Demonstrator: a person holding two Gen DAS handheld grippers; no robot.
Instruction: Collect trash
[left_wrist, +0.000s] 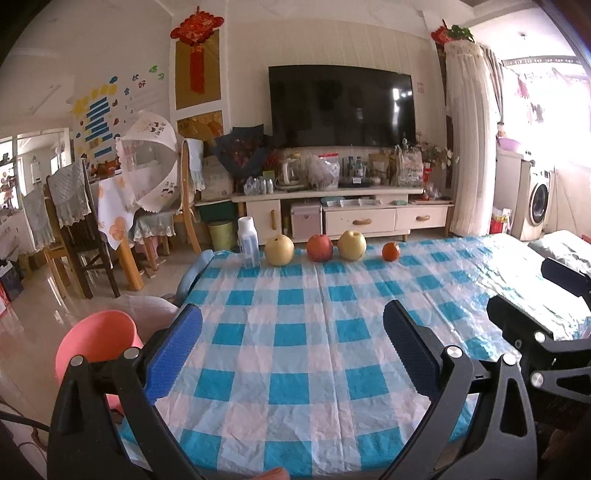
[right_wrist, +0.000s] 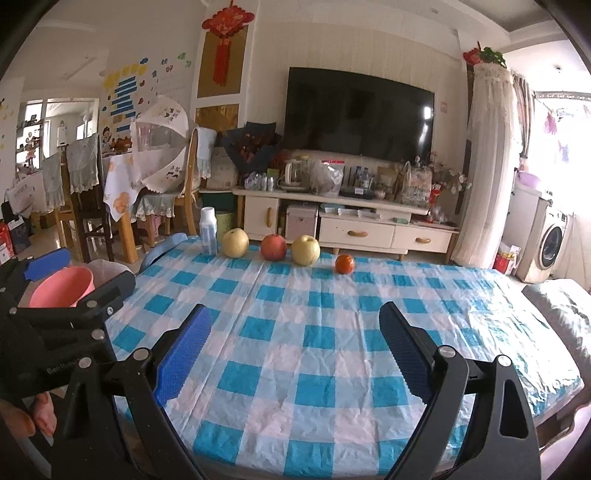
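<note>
While both claws hang spread and empty, no trash is held.
Bottle (left_wrist: 248, 242), fruit row on tabletop (left_wrist: 295, 350); pink bin (left_wrist: 98, 341) beside; stage unsettled.

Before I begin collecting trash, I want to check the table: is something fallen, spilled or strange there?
Nothing stands out. The bottle, two pears, the apple and the small orange fruit stand neatly in a row at the far edge of the checked tablecloth.

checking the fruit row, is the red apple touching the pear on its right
Apart. The right wrist view shows a strip of tablecloth between the red apple and the pear; the left wrist view shows the same gap.
</note>
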